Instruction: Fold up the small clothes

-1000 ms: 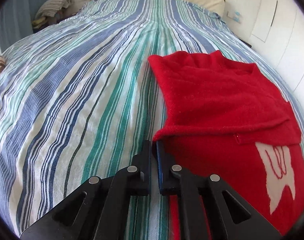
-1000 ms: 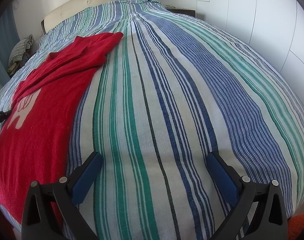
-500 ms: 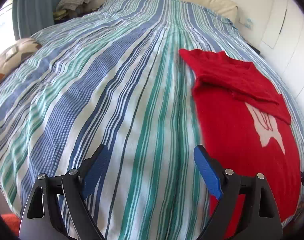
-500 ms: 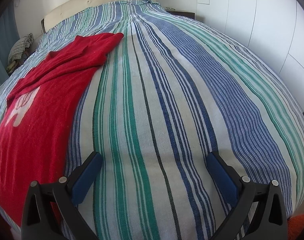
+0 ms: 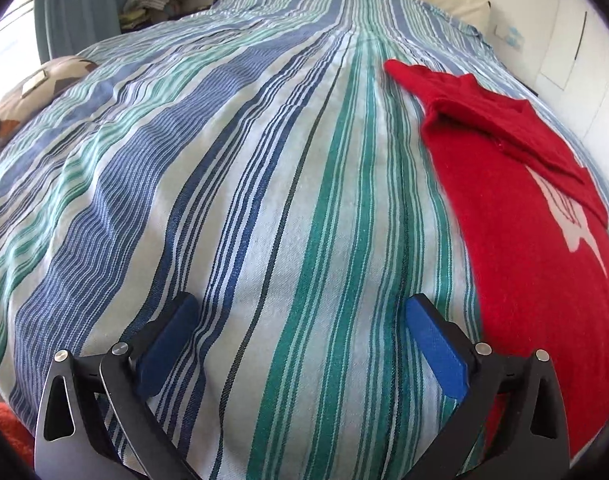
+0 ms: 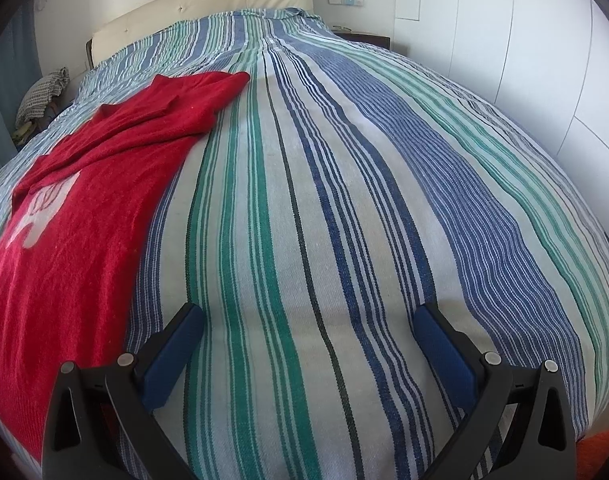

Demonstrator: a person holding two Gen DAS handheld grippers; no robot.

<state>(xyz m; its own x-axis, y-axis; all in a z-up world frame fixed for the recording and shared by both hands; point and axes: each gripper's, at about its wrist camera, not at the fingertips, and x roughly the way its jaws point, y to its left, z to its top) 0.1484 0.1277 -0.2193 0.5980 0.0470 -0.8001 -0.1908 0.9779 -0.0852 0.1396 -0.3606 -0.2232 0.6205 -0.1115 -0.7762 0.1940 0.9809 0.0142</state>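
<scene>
We've got both claws, left claw (image 5: pixel 300 320) and right claw (image 6: pixel 310 330), wide open and holding nothing over the striped blue-green bedspread (image 5: pixel 264 200). The red knit sweater (image 5: pixel 524 240) looks partly folded, sleeve tucked across, so next we'd probably grab its bottom hem.

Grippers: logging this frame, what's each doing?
Left gripper: open, holding nothing.
Right gripper: open, holding nothing.

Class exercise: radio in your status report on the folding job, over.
Left gripper open, empty. Right gripper open, empty. Red sweater flat on striped bedspread, sleeve folded across. Nothing in the way.
</scene>
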